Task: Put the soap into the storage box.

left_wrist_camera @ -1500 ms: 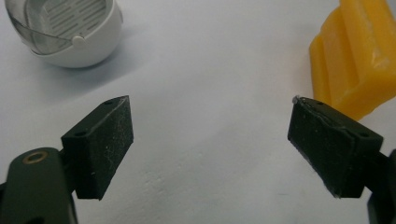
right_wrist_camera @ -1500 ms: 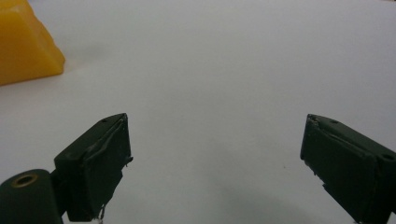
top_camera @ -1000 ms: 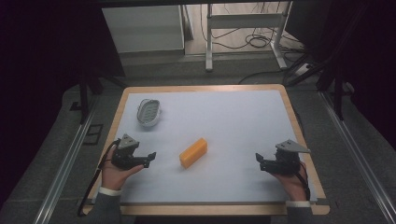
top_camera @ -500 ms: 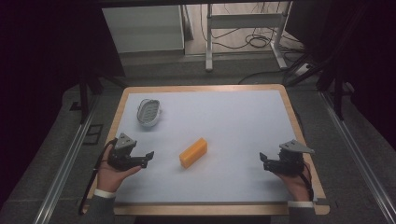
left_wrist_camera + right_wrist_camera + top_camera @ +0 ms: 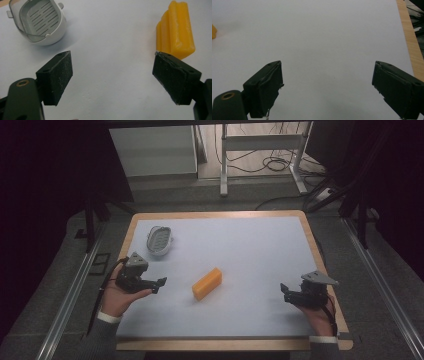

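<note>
- Left tongs (image 5: 159,285): held low over the left part of the worktop (image 5: 250,250), jaws wide apart, nothing between them; tips face right, toward the yellow block
- Soap dish (image 5: 159,239): white and grey, slotted insert, upright at the far left of the worktop, beyond the left tongs and apart from them
- Yellow block (image 5: 207,283): lies flat near the middle of the worktop, long side running diagonally; in the left gripper view it sits just beyond the right-hand jaw, not between the jaws, contact cannot be told
- Right tongs (image 5: 285,292): near the right front edge, jaws wide apart over bare white surface, well apart from the block
</note>
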`<act>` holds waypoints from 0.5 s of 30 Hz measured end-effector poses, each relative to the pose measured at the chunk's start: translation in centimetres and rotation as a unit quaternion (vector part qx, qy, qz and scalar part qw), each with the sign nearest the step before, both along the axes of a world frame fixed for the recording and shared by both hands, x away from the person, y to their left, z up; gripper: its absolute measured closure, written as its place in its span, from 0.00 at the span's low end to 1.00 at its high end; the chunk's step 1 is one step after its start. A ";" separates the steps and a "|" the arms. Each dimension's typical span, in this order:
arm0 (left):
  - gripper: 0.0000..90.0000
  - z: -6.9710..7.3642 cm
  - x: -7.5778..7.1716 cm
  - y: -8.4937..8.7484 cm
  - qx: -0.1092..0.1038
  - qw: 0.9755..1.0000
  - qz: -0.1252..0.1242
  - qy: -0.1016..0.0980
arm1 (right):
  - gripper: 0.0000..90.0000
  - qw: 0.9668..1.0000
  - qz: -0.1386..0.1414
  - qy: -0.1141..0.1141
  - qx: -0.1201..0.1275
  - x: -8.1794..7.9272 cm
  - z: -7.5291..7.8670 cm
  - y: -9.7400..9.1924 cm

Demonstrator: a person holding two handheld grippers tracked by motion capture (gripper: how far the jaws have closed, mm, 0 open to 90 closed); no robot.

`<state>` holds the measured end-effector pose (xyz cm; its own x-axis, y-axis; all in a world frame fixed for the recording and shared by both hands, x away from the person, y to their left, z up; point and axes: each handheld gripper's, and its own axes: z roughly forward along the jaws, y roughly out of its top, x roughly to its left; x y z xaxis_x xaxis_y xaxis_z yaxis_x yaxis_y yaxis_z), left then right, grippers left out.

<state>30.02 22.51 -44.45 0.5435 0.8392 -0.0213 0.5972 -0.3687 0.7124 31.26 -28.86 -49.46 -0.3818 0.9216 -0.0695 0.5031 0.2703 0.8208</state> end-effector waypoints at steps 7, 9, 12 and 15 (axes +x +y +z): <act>0.18 0.7 0.7 -0.9 0.004 1.000 -0.015 0.010 | 0.11 1.000 -0.008 -0.002 -0.004 -0.2 0.0 -0.1; 0.18 0.8 0.9 -1.2 0.007 1.000 -0.016 0.010 | 0.11 1.000 -0.008 -0.002 -0.005 -0.2 0.0 -0.1; 0.18 1.1 1.3 -2.0 0.010 1.000 -0.024 0.009 | 0.11 1.000 -0.009 -0.001 -0.007 -0.2 -0.1 -0.1; 0.18 1.3 1.6 -2.8 0.016 0.999 -0.031 0.009 | 0.11 1.000 -0.008 0.000 -0.009 -0.2 -0.2 -0.1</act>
<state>31.66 19.71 -43.16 0.5935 0.8048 -0.0059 0.5859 -0.4270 0.6888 31.08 -28.93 -49.62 -0.3661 0.9267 -0.0855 0.5074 0.2758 0.8164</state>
